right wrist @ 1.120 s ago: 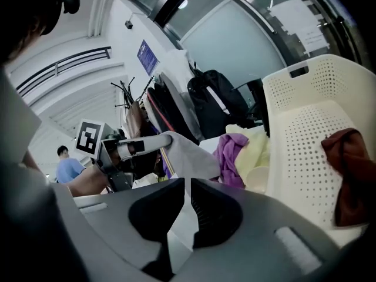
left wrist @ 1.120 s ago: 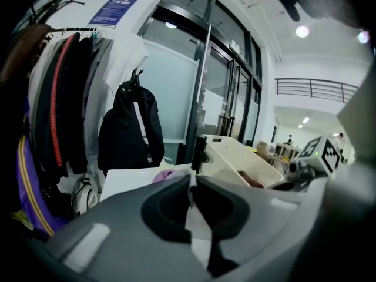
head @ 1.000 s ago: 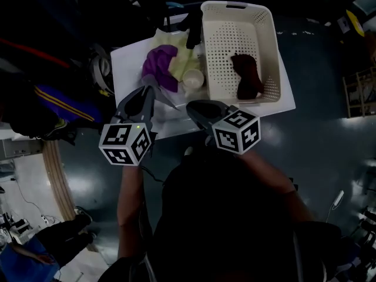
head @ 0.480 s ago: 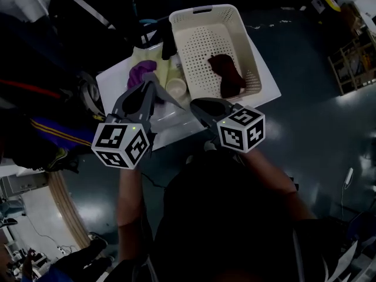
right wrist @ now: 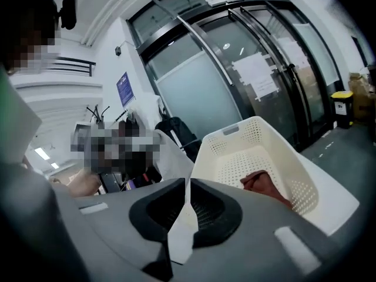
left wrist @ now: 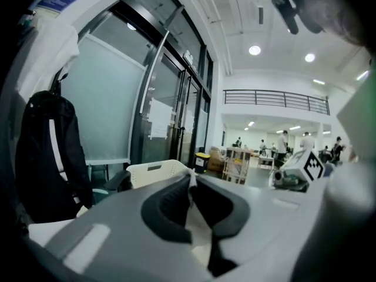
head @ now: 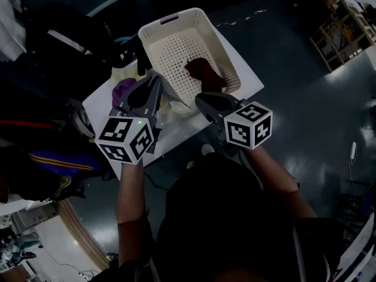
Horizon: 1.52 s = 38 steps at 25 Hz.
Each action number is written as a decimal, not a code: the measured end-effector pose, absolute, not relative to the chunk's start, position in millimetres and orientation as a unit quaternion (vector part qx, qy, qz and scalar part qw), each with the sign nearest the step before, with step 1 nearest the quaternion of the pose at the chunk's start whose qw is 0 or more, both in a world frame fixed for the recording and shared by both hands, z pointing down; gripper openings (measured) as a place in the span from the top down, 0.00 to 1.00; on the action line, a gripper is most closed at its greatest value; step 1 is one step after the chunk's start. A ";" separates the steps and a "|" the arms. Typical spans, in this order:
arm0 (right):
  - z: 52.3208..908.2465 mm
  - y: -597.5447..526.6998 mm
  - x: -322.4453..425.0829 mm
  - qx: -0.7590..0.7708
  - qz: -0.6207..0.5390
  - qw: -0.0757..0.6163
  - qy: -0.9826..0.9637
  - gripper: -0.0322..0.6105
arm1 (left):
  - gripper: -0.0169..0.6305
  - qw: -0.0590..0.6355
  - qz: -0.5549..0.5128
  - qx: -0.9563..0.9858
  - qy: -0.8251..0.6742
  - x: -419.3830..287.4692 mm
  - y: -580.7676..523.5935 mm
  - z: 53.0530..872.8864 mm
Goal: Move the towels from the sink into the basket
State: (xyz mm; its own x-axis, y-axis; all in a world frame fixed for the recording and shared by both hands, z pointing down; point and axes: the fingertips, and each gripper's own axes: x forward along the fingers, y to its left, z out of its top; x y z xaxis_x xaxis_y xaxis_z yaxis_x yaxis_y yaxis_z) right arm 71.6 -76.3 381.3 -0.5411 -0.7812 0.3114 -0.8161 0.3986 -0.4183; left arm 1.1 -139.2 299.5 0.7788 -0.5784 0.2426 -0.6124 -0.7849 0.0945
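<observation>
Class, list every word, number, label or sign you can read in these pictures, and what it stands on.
Nothing can be read with confidence.
Blue sign on the wall: too small to read.
Paper notices on the glass door: blurred.
Marker cubes: square patterns only, no words.

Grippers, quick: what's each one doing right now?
Left gripper: closed, nothing between the jaws.
Right gripper: closed, nothing between the jaws.
</observation>
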 end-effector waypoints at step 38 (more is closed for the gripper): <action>400.4 -95.6 157.6 0.544 0.298 0.027 -0.784 0.91 | 0.94 0.081 0.198 0.955 -0.207 138.3 -162.6 386.2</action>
